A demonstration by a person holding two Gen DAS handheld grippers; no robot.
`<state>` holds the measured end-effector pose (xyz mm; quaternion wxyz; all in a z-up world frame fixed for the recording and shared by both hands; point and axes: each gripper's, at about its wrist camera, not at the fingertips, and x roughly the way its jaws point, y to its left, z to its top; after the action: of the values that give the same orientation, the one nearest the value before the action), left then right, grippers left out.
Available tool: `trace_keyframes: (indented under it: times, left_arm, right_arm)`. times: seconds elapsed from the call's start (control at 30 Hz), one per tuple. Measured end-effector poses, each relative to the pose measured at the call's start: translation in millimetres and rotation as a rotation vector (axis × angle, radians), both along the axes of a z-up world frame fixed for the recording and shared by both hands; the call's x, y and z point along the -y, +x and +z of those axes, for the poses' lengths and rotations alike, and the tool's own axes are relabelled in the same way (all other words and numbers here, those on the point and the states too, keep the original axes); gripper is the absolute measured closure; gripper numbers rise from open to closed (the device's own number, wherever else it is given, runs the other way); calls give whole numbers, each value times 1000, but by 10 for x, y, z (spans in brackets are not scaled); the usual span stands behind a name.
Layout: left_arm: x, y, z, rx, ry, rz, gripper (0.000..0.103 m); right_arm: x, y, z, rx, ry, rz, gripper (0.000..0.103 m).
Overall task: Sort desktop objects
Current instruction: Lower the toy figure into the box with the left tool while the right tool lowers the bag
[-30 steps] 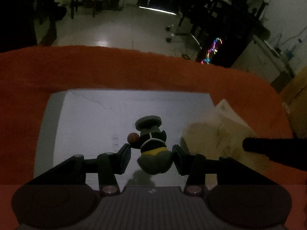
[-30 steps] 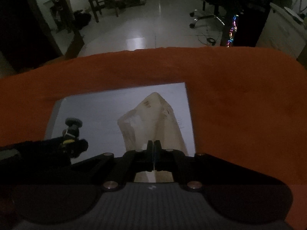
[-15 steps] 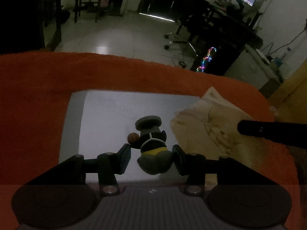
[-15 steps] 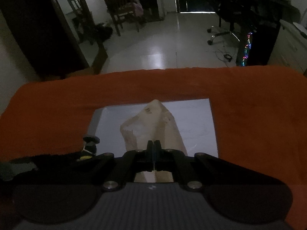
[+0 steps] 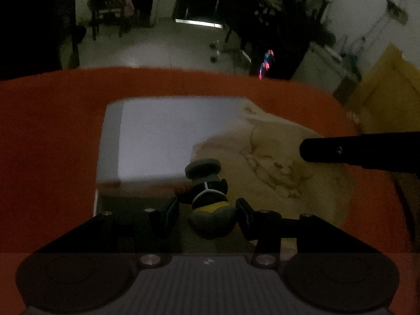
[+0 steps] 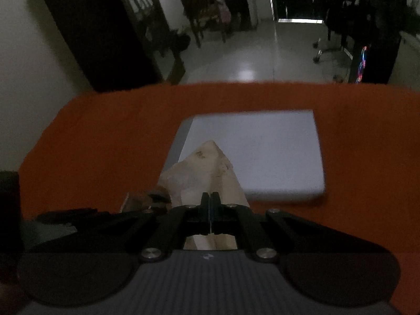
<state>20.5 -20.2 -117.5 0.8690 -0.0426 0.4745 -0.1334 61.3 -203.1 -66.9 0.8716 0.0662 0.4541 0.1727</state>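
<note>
The left claw points level and forward over the orange-covered bench, its two fingers pinching a small dark figurine by its rounded grey base, so the toy lies tipped with its flat cap toward 12 o'clock. Beyond it, toward 11 o'clock, a pale white board lies flat on the cloth. A crumpled tan paper bag spreads from 12 to 2 o'clock of the figurine, overlapping the board's right edge. The right claw is pressed together on the bag's near edge, holding it so it rises to a peak in front of the fingers; in the left view a black finger of it reaches in from 3 o'clock across the bag. From the right view, the board lies ahead at 1 o'clock, and the left claw's dark body sits low at 9 o'clock.
</note>
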Motion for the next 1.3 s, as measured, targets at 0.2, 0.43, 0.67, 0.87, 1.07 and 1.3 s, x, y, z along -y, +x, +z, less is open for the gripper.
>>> trace_keyframes:
  times: [0.2,0.43,0.67,0.87,1.07,1.3]
  left_arm:
    - [8,-332,-245,-77,23,-18,61]
    - [41,-603,-484,-135,48,-33,61]
    - [142,-729,-695,-186,80,-67,61]
    - [270,-747,-833,-201,111,-70,61]
    - [412,-777,-991,-226,144,-72,61]
    - [439,-780,-1124,-255,152,-54,61]
  right_arm:
    - [55,-319,-317,-105,-7,-20,102]
    - [245,-557,-598,-186,-6,-85,102]
    - [483,-705,-778,-242,-16,-140,102]
    - [577,-793,-1081,-302,-67,-157,102]
    - [611,-919,-1303,-355,-108,-148,102]
    - [600,-981,-1408,-361,-128,-139,102]
